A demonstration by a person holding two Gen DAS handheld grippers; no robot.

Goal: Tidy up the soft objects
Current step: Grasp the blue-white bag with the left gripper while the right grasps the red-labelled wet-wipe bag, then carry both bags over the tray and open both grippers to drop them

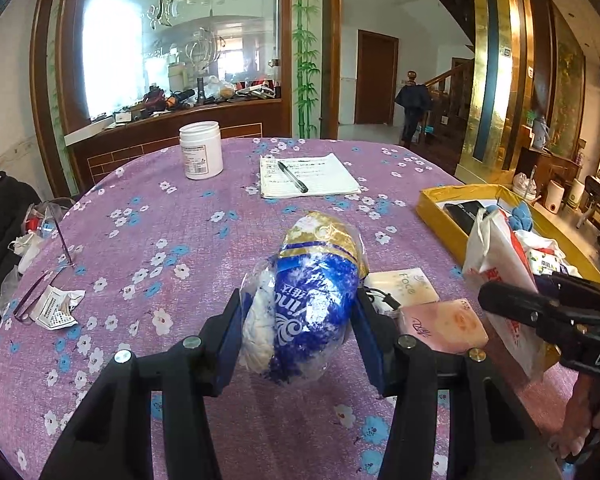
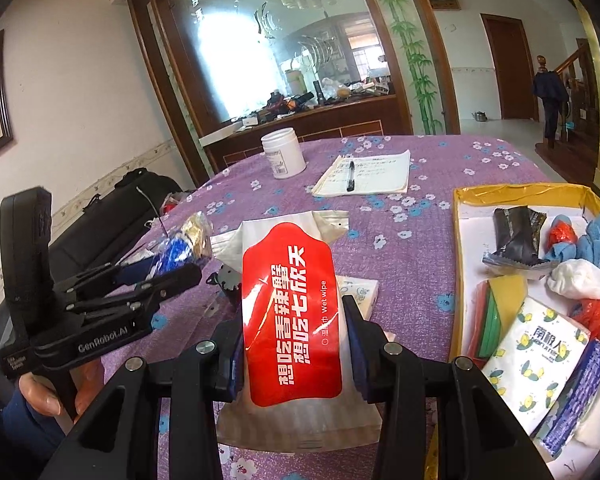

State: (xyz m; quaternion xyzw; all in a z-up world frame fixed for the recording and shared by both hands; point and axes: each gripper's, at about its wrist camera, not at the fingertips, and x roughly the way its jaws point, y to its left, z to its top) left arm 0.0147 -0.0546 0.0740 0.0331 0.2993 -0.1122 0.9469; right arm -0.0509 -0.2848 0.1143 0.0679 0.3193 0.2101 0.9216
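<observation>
Right of us sits the yellow box [image 2: 460, 216], nearer our right gripper [image 2: 296, 344] pinching the upright wet-wipe pack [image 2: 292, 312], while our left gripper [image 1: 300, 336] pinches the blue tissue bag [image 1: 316, 296].

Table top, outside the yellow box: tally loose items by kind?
Held soft packs: 2, blue tissue pack, red wet-wipe pouch
Small flat packs: 2
White jar: 1
Notepad: 1
Pen: 1
Total: 7
</observation>
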